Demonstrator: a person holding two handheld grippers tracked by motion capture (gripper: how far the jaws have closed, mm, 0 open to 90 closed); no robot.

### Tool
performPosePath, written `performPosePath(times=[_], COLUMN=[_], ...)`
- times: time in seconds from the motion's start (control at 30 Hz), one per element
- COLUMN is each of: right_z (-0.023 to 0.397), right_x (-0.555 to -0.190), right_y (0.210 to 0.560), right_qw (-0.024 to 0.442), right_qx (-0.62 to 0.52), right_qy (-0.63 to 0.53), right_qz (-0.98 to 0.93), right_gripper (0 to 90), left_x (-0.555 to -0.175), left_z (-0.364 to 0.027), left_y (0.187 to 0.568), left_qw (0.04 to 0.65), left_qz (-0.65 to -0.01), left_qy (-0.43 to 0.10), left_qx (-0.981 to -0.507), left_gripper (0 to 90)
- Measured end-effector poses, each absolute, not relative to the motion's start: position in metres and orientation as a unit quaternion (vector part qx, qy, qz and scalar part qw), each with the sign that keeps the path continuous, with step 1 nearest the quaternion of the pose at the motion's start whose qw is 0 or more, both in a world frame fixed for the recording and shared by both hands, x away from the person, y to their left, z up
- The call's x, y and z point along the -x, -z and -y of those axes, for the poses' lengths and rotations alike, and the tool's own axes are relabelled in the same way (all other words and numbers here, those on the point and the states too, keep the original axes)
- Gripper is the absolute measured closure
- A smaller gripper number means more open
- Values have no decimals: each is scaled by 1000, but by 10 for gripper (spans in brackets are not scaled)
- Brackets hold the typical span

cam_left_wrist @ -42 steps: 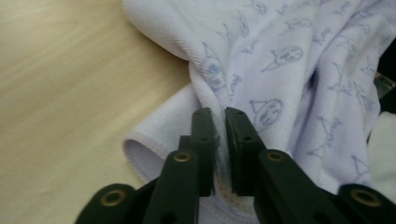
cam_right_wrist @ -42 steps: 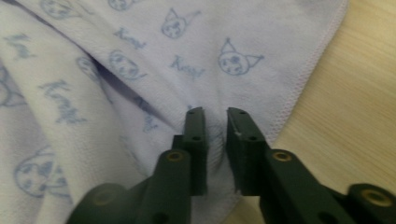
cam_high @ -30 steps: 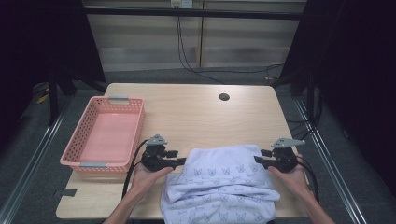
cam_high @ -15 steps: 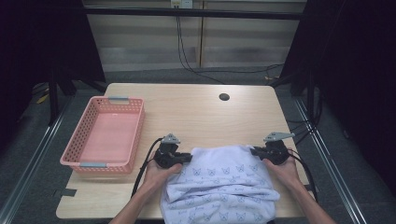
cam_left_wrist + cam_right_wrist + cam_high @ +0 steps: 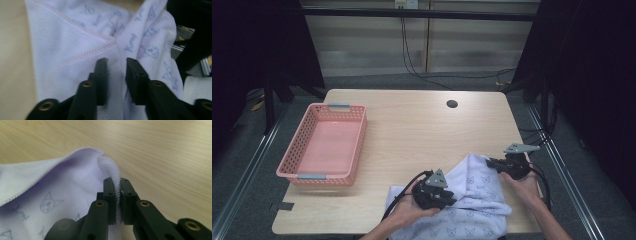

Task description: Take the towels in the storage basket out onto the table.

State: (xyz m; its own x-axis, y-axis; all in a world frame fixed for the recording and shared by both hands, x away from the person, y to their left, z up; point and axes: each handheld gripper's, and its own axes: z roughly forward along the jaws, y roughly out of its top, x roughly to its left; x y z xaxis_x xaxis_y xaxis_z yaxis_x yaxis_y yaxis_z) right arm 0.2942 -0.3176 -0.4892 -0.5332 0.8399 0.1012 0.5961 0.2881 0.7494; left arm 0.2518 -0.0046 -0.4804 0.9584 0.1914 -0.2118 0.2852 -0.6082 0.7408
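Lilac towel (image 5: 477,200): left gripper (image 5: 443,197) has carried its corner inward and its jaws have just been parting, seemingly releasing; right gripper (image 5: 118,202) pinches the hem.

Pale lilac towel (image 5: 477,200) — blue cartoon prints; pink basket (image 5: 302,175).

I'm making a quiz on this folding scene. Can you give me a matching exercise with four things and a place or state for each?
Things:
1. basket
2. towel
3. right gripper
4. left gripper

Places or states:
A. fingers apart, over a stitched hem
B. pink, on the table's left side
C. clamped on a folded edge
D. pale lilac with printed figures, at the table's near edge

Pairs: 1-B, 2-D, 3-C, 4-A
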Motion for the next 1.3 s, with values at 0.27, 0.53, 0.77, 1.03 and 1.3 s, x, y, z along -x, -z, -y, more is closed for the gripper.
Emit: performPosePath(times=[0.27, 0.53, 0.77, 1.03, 1.3], right_z=[321, 321, 322, 325, 326], right_x=[-294, -296, -295, -294, -296], right_y=[491, 492, 490, 488, 488], right_qw=[155, 154, 153, 146, 151], right_qx=[-457, -458, -457, -465, -469], right_qy=[-384, -382, -386, -390, -391], right_qz=[-787, -787, -787, -781, -777], right_gripper=[852, 845, 836, 831, 836], left_x=[-288, -303, -288, -296, -307], left_z=[-35, -20, -13, -31, -48], left_y=[456, 493, 489, 473, 472], left_qw=[492, 426, 415, 469, 487], left_qz=[-212, -221, -183, -205, -241], left_qy=[47, 61, 6, 17, 17], left_qx=[-843, -875, -891, -859, -839], left_gripper=[642, 490, 809, 848, 849])
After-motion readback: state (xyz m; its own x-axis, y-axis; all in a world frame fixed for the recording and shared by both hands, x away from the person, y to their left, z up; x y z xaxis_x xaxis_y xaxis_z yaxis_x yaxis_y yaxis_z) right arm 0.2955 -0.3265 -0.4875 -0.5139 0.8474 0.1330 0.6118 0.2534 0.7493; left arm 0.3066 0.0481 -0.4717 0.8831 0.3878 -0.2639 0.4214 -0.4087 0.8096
